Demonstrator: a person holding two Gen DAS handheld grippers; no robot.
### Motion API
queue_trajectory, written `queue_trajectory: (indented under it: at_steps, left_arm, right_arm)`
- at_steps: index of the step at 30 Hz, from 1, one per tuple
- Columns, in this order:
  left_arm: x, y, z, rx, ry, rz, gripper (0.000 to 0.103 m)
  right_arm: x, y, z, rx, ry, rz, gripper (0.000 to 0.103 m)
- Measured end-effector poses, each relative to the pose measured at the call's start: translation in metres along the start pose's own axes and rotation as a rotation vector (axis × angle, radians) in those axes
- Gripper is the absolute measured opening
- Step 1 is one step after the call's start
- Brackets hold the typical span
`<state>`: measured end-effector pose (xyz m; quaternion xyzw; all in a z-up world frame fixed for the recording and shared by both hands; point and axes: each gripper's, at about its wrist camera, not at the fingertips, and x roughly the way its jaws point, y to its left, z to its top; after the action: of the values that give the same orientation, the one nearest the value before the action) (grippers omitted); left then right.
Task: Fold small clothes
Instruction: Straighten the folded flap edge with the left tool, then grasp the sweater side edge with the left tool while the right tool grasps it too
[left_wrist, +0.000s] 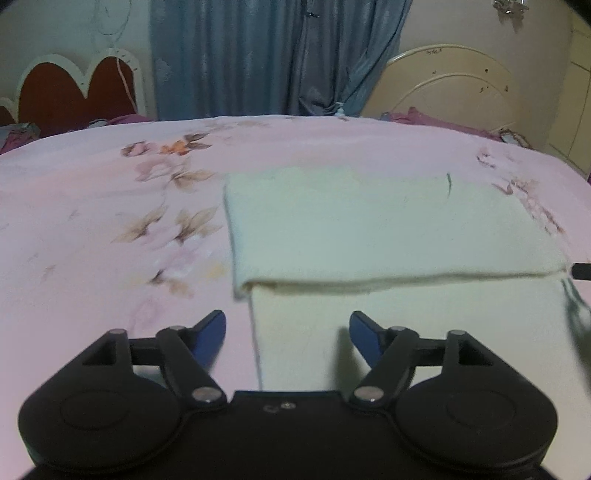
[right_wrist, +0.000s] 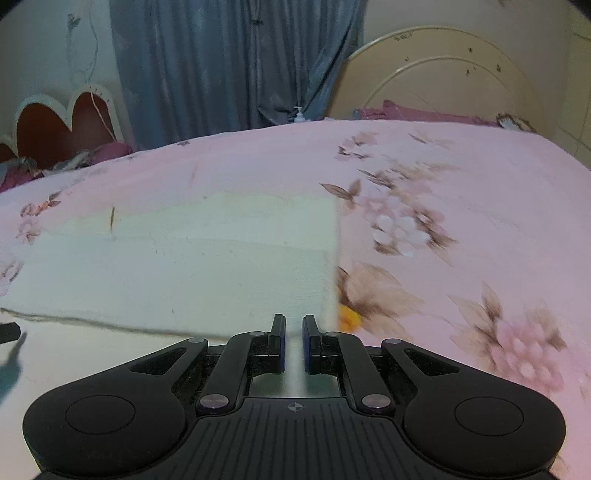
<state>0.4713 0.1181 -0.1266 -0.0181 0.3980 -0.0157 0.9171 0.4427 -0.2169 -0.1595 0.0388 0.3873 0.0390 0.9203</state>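
Left wrist view: left claw (left_wrist: 288, 334) spread wide, empty, cream cloth (left_wrist: 388, 229) half-folded on bed (left_wrist: 92, 221) toward 12 o'clock. Right claw (right_wrist: 294, 341) clenched, apparently pinching cloth's 3 o'clock edge. Risk: one-sided pull skews fold.

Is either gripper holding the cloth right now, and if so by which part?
The right gripper is shut on the cream cloth, pinching a raised fold near its right edge. The left gripper is open and holds nothing.
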Motion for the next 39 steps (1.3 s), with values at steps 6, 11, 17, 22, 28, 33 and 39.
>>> queue_trajectory:
  at_steps: [6, 11, 17, 22, 28, 33, 39]
  left_arm:
    - [-0.030, -0.009, -0.019, 0.017, -0.009, 0.056, 0.094]
    - [-0.057, -0.013, -0.038, 0.014, -0.007, 0.055, 0.088]
    - [-0.090, -0.017, -0.075, 0.014, 0.034, 0.018, 0.068]
    - [-0.117, -0.010, -0.113, -0.027, 0.078, 0.000, 0.050]
    - [-0.146, -0.004, -0.145, -0.117, 0.101, -0.033, 0.058]
    - [-0.165, -0.004, -0.166, -0.145, 0.127, -0.077, 0.050]
    - [-0.183, 0.005, -0.185, -0.257, 0.156, -0.197, 0.042]
  right_arm:
    - [-0.047, -0.025, -0.026, 0.038, -0.030, 0.034, 0.048]
    - [-0.087, -0.034, -0.043, 0.036, -0.045, 0.073, 0.052]
    - [-0.122, -0.050, -0.075, 0.073, -0.005, 0.152, 0.052]
    - [-0.140, -0.070, -0.116, 0.131, 0.081, 0.234, 0.052]
    - [-0.160, -0.089, -0.158, 0.224, 0.132, 0.319, 0.051]
    - [-0.176, -0.093, -0.179, 0.247, 0.156, 0.368, 0.039]
    - [-0.188, -0.090, -0.202, 0.266, 0.193, 0.473, 0.039]
